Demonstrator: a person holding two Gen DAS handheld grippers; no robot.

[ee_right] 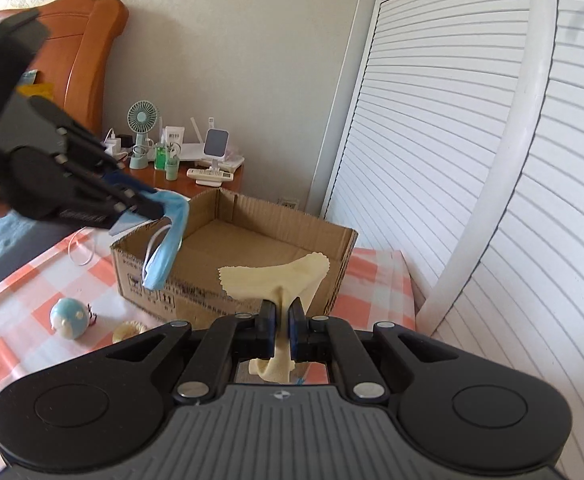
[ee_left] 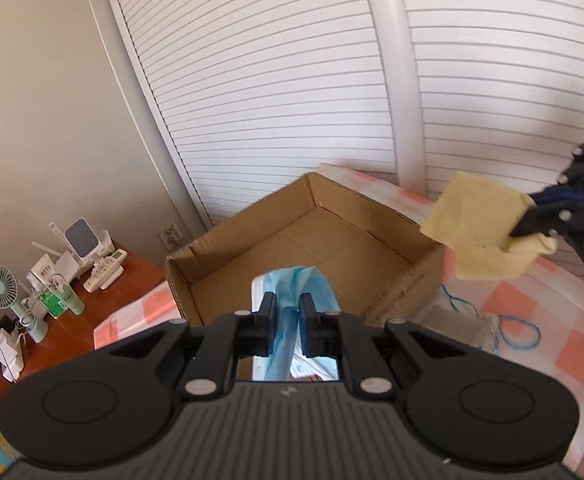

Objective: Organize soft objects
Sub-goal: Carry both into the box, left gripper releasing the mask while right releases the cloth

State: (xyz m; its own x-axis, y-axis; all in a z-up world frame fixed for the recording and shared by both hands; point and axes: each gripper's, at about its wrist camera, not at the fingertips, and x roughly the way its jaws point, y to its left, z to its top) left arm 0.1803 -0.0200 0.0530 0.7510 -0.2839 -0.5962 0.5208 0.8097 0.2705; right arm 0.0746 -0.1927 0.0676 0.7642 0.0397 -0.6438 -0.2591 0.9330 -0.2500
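Note:
My left gripper (ee_left: 288, 307) is shut on a blue face mask (ee_left: 299, 284), which hangs above the near edge of the open cardboard box (ee_left: 292, 236). From the right wrist view the same mask (ee_right: 168, 240) dangles with its white ear loops from the left gripper (ee_right: 154, 210) over the box's left front corner. My right gripper (ee_right: 280, 313) is shut on a pale yellow cloth (ee_right: 280, 276), held up in front of the box (ee_right: 252, 236). The left wrist view shows that cloth (ee_left: 479, 228) in the air to the right of the box, pinched by the right gripper (ee_left: 525, 222).
The box stands on a pink-and-white checked cover (ee_right: 24, 292). A blue-and-white round toy (ee_right: 70, 317) and a cream puff (ee_right: 130, 330) lie left of it. A grey item with blue cord (ee_left: 487, 326) lies to its right. Slatted wardrobe doors (ee_left: 292, 80) stand behind; a cluttered wooden nightstand (ee_right: 184, 184) sits at the back left.

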